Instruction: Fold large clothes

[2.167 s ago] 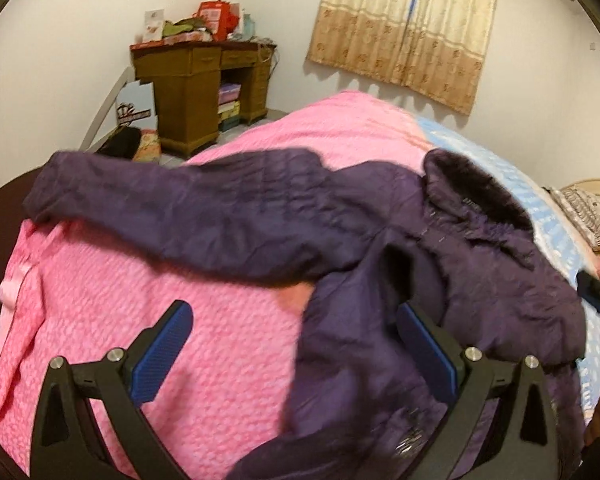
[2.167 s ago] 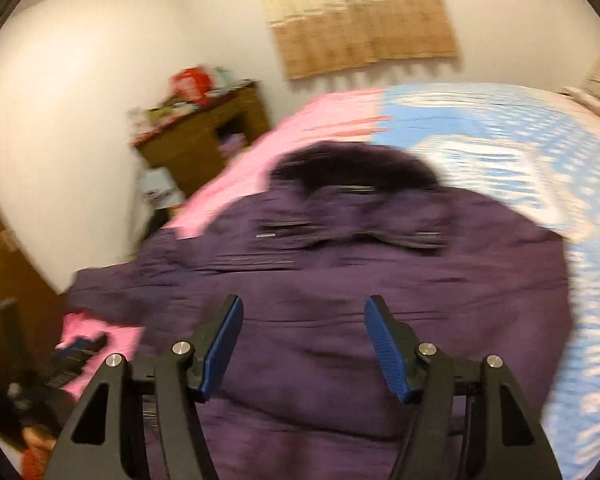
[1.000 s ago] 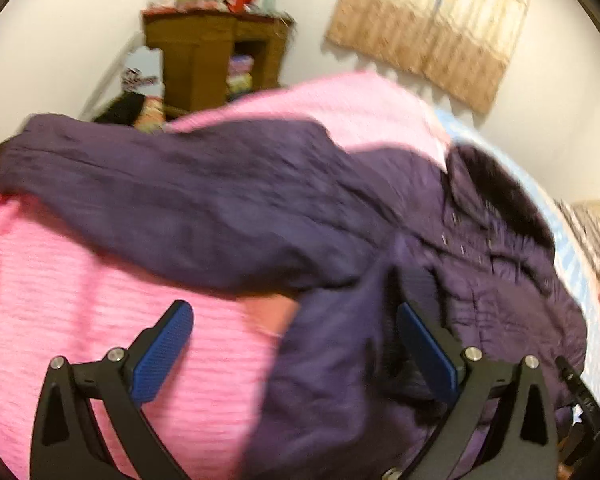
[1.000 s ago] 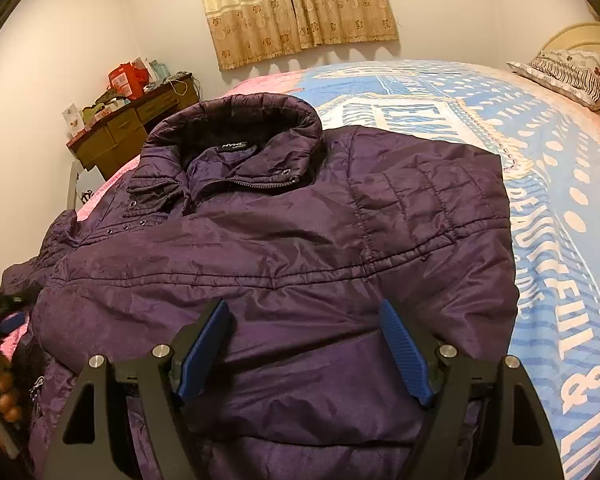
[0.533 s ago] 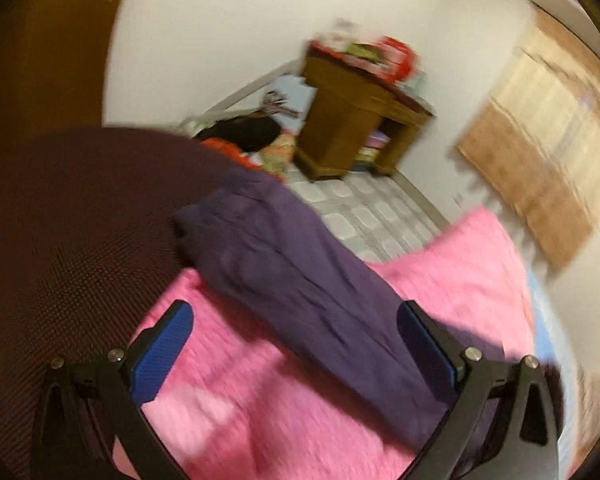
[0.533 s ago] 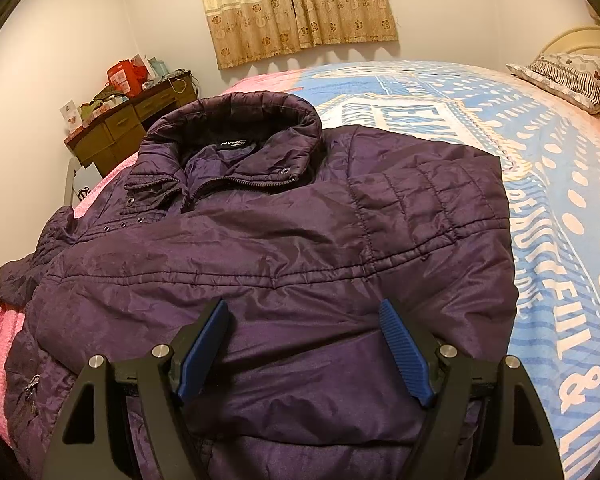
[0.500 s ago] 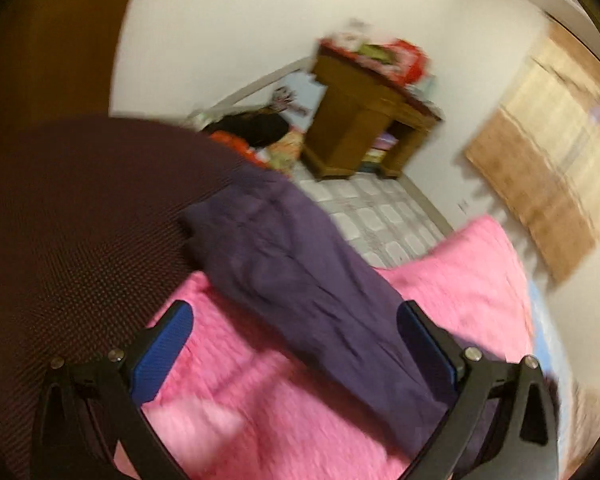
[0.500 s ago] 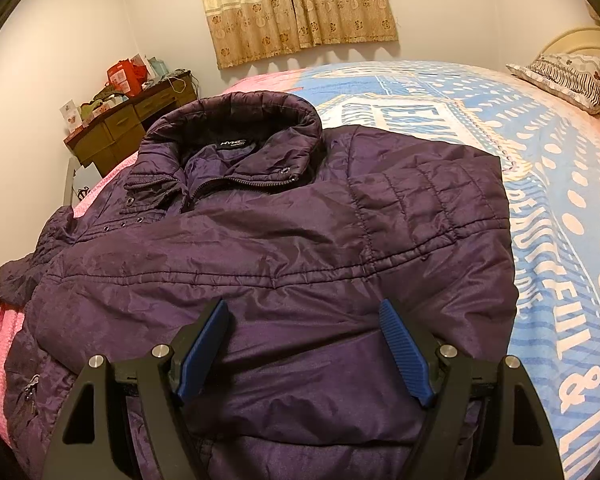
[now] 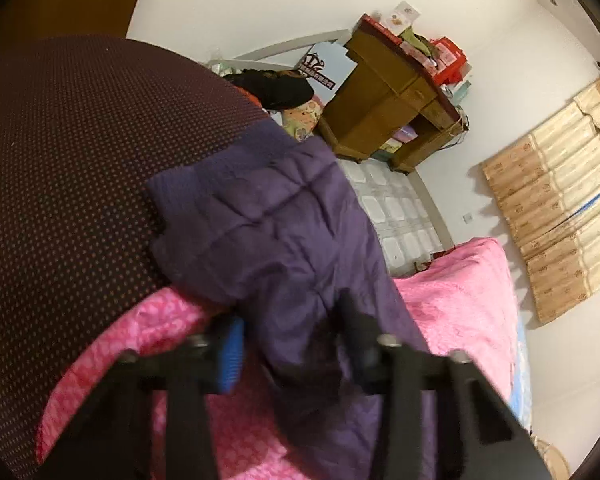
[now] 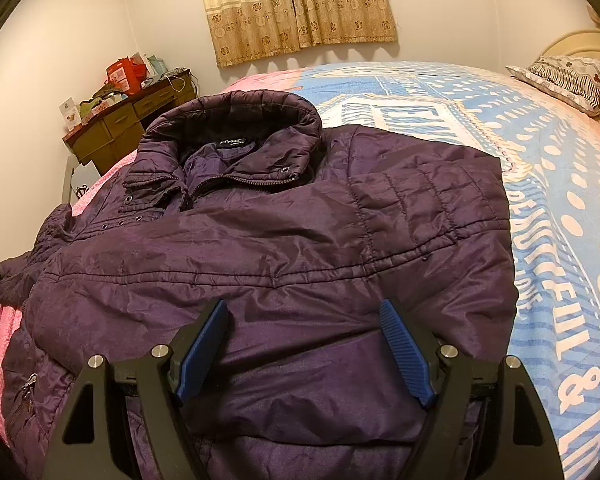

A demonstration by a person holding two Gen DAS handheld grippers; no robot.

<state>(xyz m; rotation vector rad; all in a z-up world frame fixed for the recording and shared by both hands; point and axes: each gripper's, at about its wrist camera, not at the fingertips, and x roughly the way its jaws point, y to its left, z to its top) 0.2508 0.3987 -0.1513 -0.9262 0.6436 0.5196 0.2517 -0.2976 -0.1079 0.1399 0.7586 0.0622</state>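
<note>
A dark purple quilted jacket [image 10: 284, 248] lies front up on the bed, collar toward the curtains, its right sleeve folded over the chest. My right gripper [image 10: 304, 320] is open and empty, hovering over the jacket's lower part. In the left wrist view the jacket's other sleeve [image 9: 276, 224] stretches out over the pink blanket [image 9: 148, 344] toward the bed's edge. My left gripper [image 9: 292, 336] has its fingers on either side of the sleeve, narrowed around it; the image is blurred there.
A dark dotted cover [image 9: 68, 160] lies beside the pink blanket. A wooden desk [image 9: 384, 96] with clutter stands by the wall, with bags on the tiled floor. A blue patterned bedspread [image 10: 548, 184] and a striped pillow [image 10: 564, 76] lie to the right. Curtains [image 10: 300, 4] hang behind.
My left gripper has swung left to the outstretched sleeve, and its fingers have narrowed around it. The right gripper has stayed still and open above the jacket.
</note>
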